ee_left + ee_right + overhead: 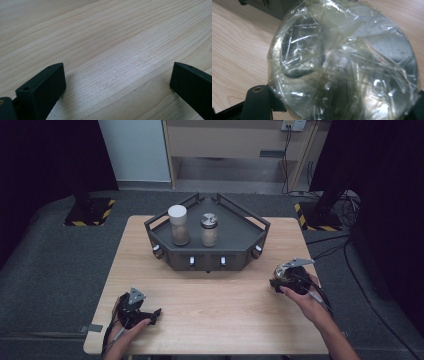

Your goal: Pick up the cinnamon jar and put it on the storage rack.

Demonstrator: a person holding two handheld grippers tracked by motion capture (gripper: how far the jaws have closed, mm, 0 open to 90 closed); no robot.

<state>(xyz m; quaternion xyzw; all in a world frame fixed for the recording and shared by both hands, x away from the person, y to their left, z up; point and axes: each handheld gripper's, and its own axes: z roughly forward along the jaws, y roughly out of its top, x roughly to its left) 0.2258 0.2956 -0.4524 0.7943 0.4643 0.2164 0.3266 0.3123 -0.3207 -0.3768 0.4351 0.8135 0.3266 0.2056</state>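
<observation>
- Right gripper [278, 282], at the near right of the table [150, 270], pinching a shaker jar [342, 62] by its tape-wrapped metal lid; gripped at the top, presumably so the body hangs free for carrying
- Held just off the wood, near the dark corner rack [250, 251]; likely bound for the open spot right of the two jars standing there [178, 225] [209, 230]
- Left gripper [142, 315] parked at the near left, jaws spread over bare wood, grasping nothing; kept clear of the route
</observation>
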